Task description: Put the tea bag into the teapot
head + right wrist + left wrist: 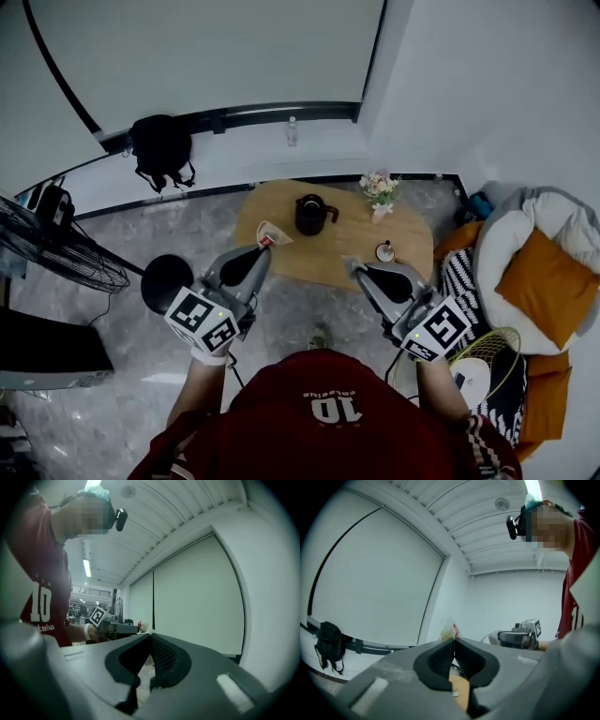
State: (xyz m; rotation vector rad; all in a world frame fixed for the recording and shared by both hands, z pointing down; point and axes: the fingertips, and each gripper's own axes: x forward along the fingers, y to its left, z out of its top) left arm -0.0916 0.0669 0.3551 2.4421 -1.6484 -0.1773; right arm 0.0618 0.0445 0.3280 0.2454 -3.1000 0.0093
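Nearest the person, the left gripper (pixel 263 249) is clenched on the tea bag (pixel 273 234), which pokes out above its tips. It hangs in the air short of the teapot (pixel 312 214) and to its left, over the near edge of the table (pixel 309 264). The right gripper (pixel 351 264) has its jaws pressed together on nothing, short of the teapot and to its right. The pinch looks thin, only on the bag's lower edge, so a quick swing toward the teapot could shake it loose onto the table or floor. I cannot tell whether a lid covers the teapot; if one does, the bag has no way in until the empty gripper lifts it. A small cup (pixel 385 251), right of the teapot and nearer, could be knocked by that gripper. A vase of flowers (pixel 380 190) stands right of the teapot, slightly beyond. Far beyond the teapot, a backpack (pixel 161 150) and a bottle (pixel 292 131) rest by the wall, out of the way.
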